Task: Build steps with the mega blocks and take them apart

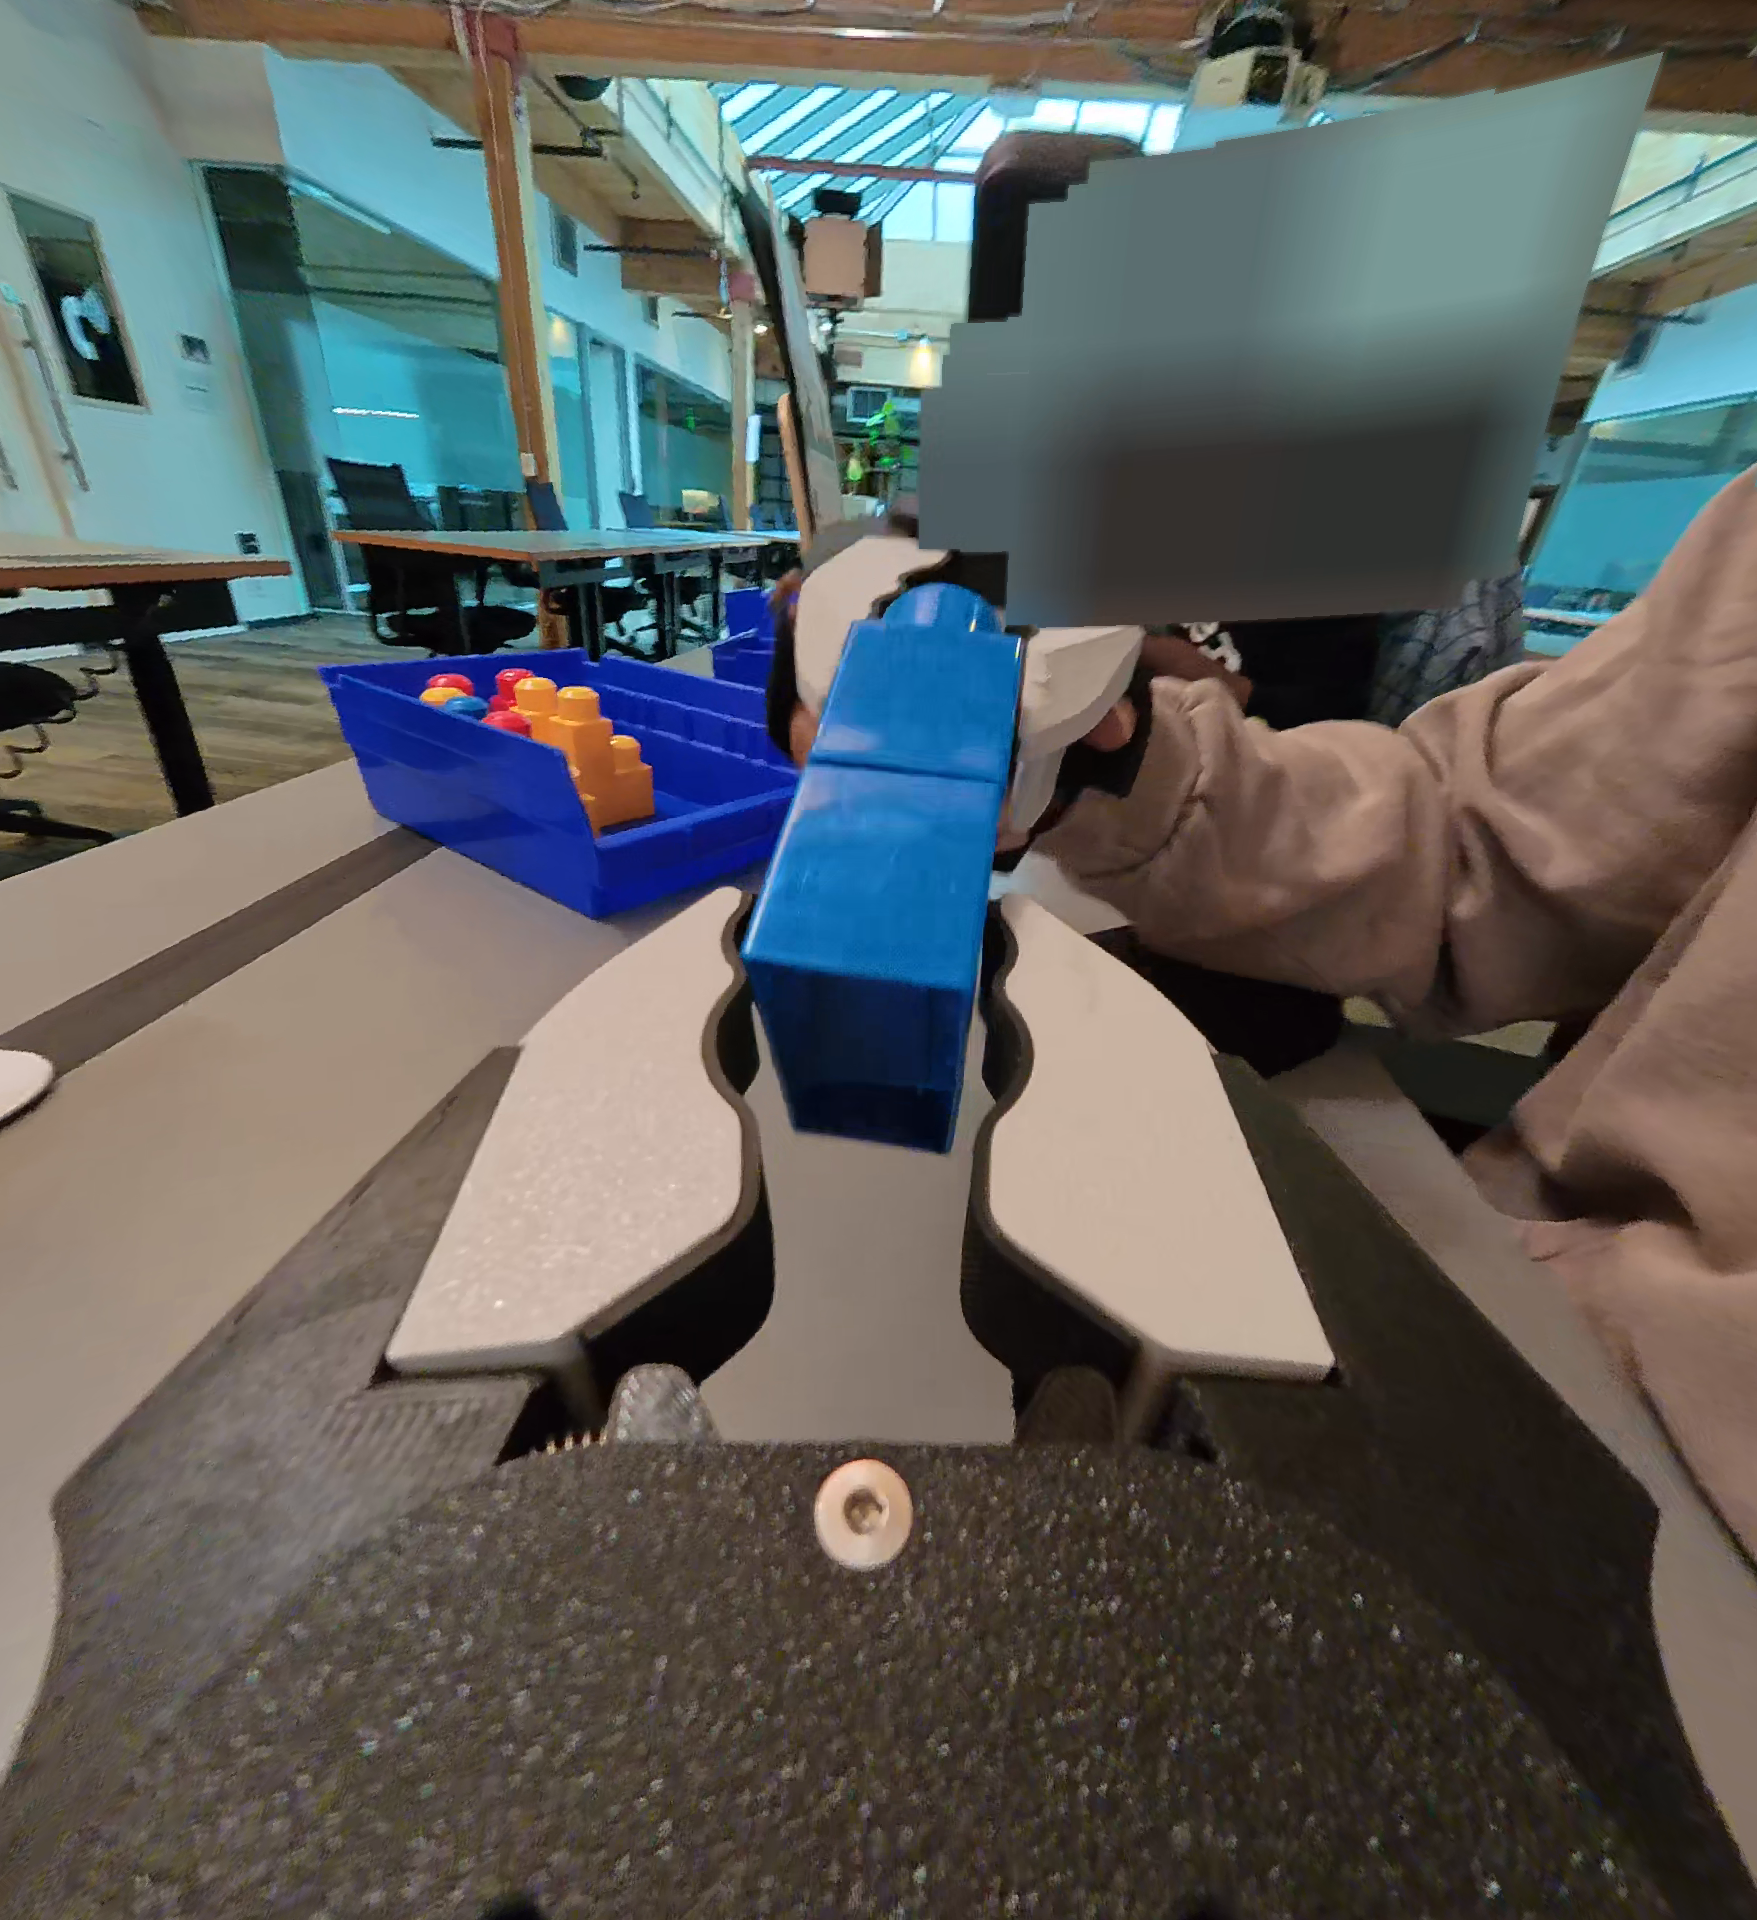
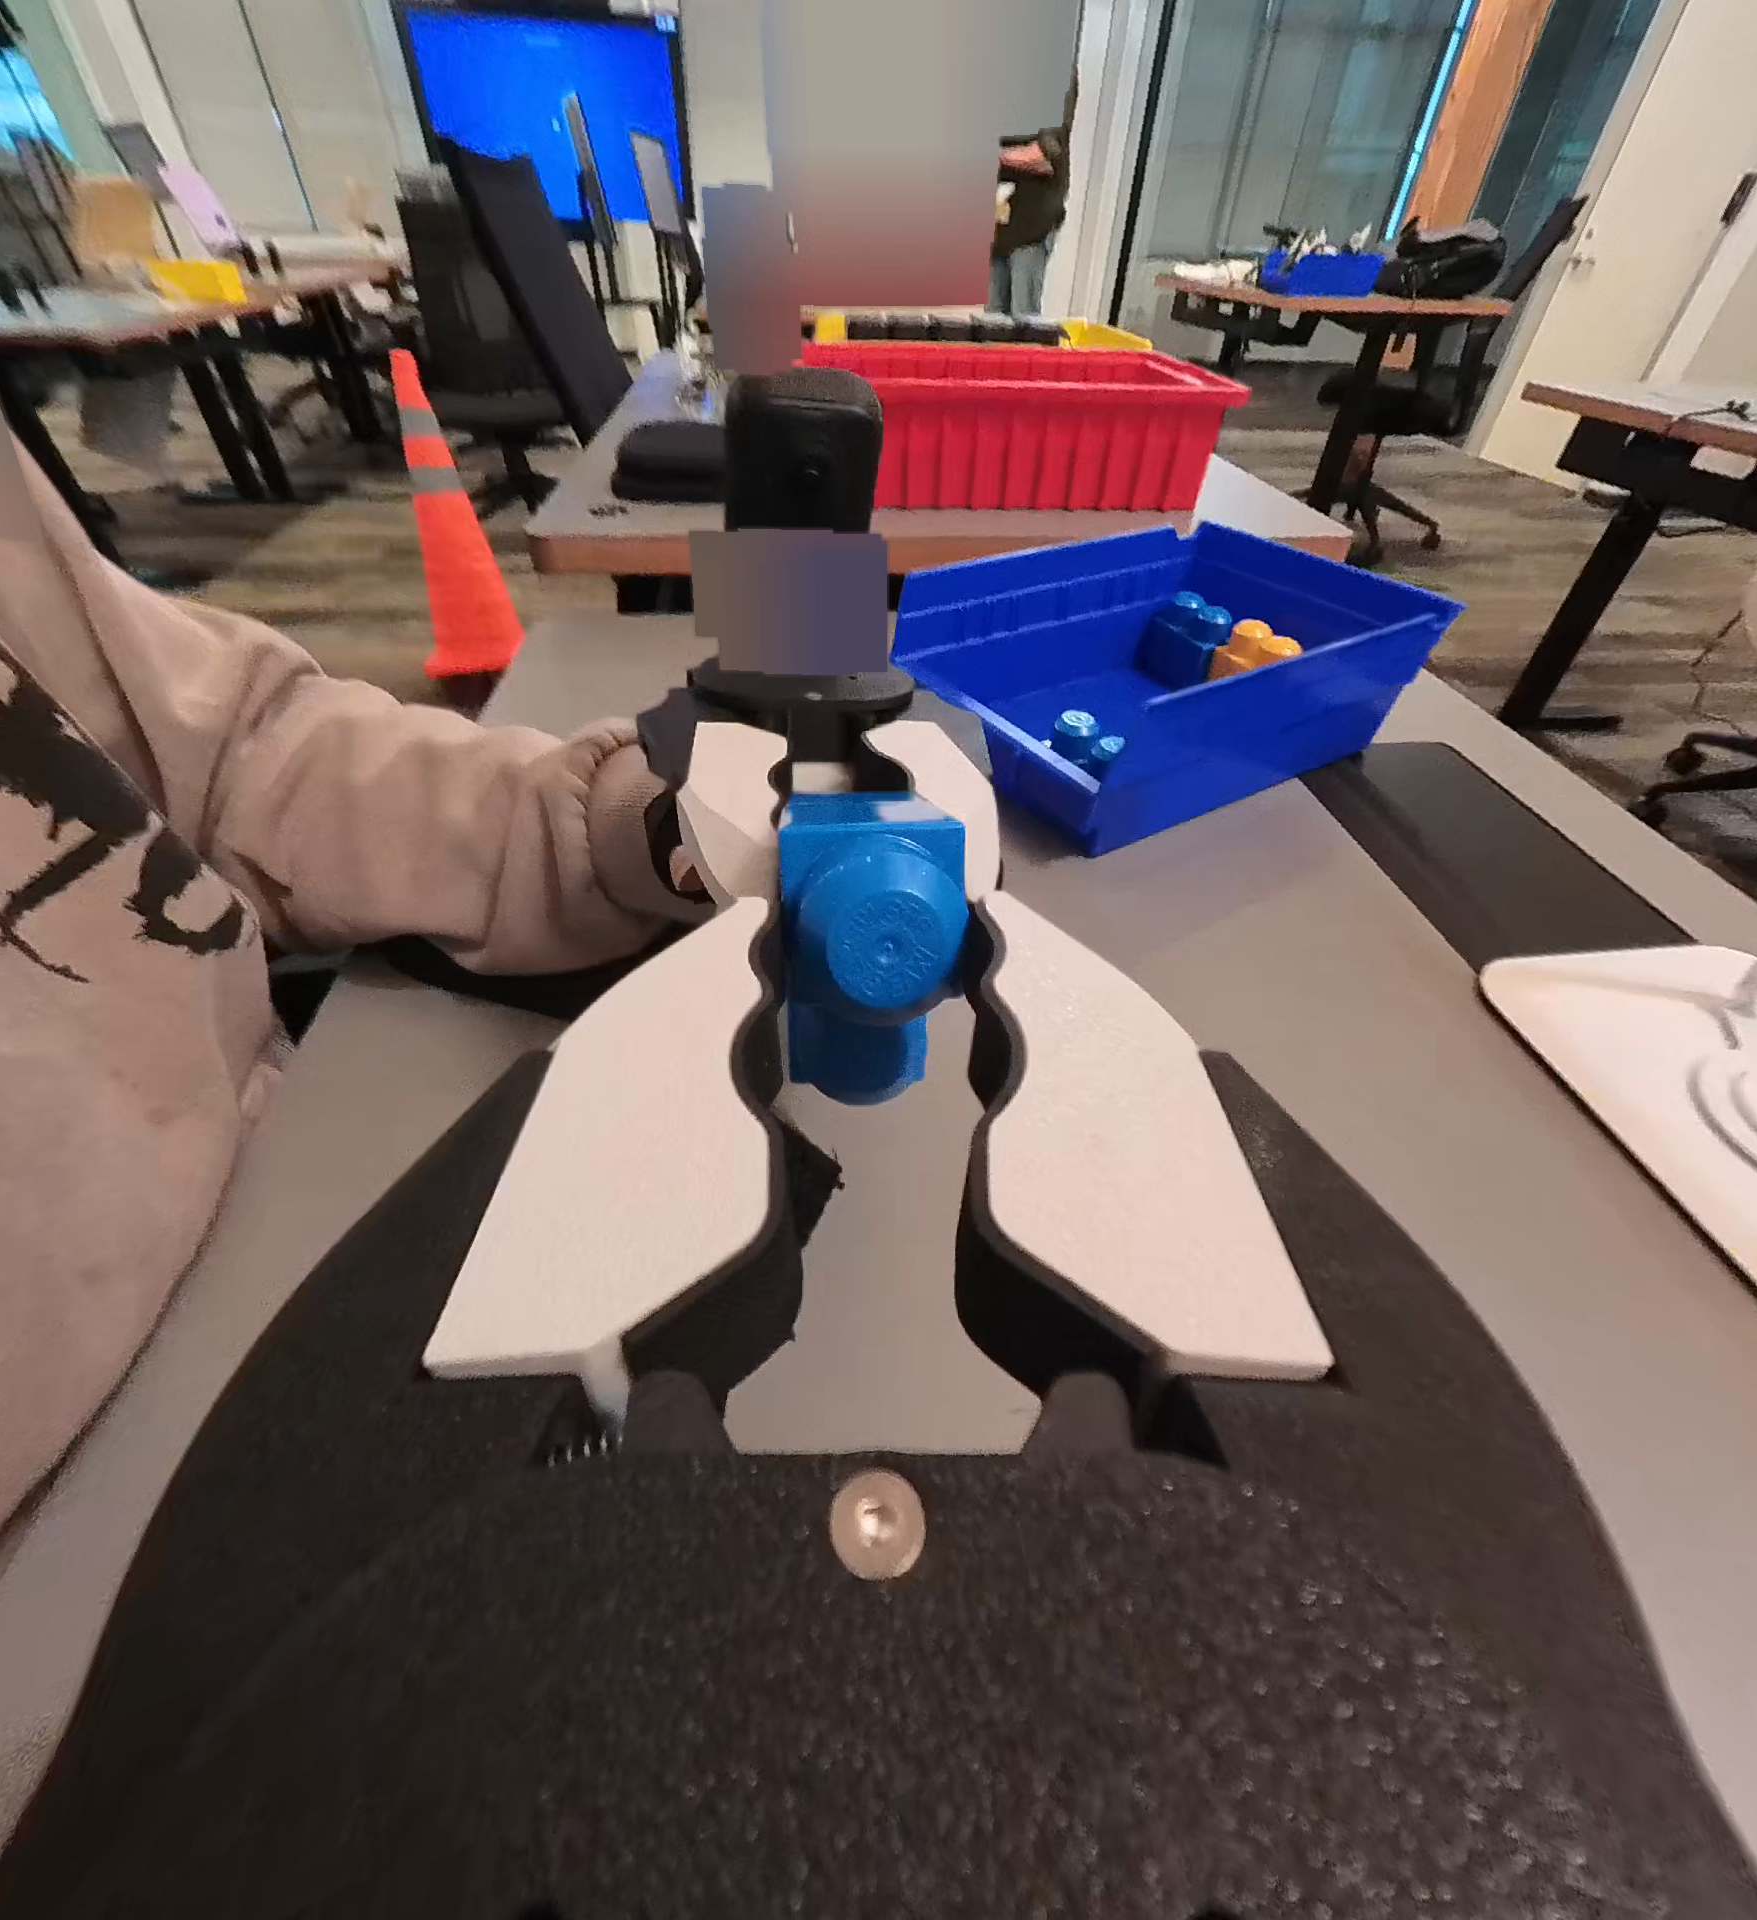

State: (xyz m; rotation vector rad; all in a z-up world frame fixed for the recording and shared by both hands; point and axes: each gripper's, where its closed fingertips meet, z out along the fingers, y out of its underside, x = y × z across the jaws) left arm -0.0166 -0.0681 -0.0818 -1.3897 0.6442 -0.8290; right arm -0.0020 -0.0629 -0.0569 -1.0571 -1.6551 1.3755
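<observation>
Left wrist view: left gripper (image 1: 869,935), white fingers on a black body, jaws closed on the lower end of a blue block stack (image 1: 895,883). The stack is two blue mega blocks joined end to end, held in the air above the grey table (image 1: 230,1091), hollow underside toward the camera, stud end pointing away. At the far end, the right gripper (image 1: 915,665) clamps the upper block; a person's beige sleeve (image 1: 1373,831) runs to it from the right. Behind and to the left, a blue bin (image 1: 541,821) on the table holds an orange stepped block assembly (image 1: 593,748) and loose red, yellow and blue blocks. Right wrist view: right gripper (image 2: 874,935), jaws shut on the stud end of the same blue block stack (image 2: 874,935), round stud facing the camera. Just beyond, the left gripper (image 2: 843,790) holds the opposite end, a black camera (image 2: 801,457) mounted above it. To the right, a second blue bin (image 2: 1217,738) contains blue blocks and one orange block (image 2: 1253,646). Farther back: a red bin (image 2: 1040,447) on another table and an orange traffic cone (image 2: 448,520) on the floor.
</observation>
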